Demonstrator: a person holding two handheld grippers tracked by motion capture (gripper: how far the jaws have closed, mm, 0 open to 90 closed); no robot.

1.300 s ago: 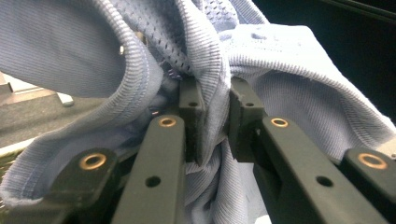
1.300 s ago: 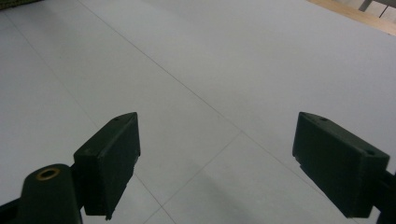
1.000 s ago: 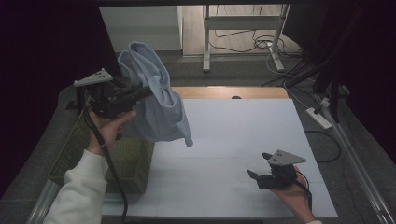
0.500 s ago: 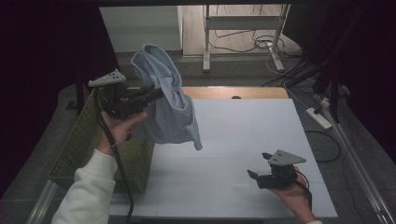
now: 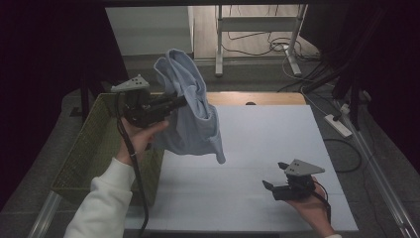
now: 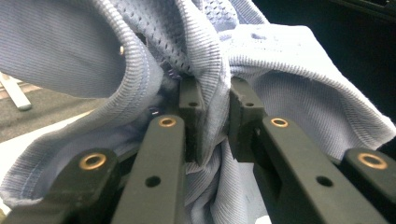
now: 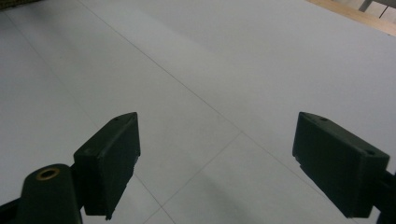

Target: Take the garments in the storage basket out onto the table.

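A light blue knitted garment [image 5: 193,114] hangs bunched in the air over the left side of the white table [image 5: 267,144]. My left gripper [image 5: 181,101] is shut on a fold of it, held up by a hand in a white sleeve. In the left gripper view the garment [image 6: 289,84] is pinched between the two black jaws and my left gripper [image 6: 215,109] is wrapped in its folds. My right gripper [image 5: 275,176] rests low near the table's front right, open. In the right gripper view my right gripper [image 7: 215,163] has bare white table between its pads.
A woven olive basket [image 5: 94,148] stands at the table's left edge, under and left of the raised hand. A wooden strip [image 5: 257,98] runs along the table's far edge. Beyond it are a metal stand's legs [image 5: 257,54], floor cables and a power strip [image 5: 339,124].
My left gripper has carried the garment to the right, from over the basket toward the table. The hanging cloth has swung with it. The right gripper has stayed in place.
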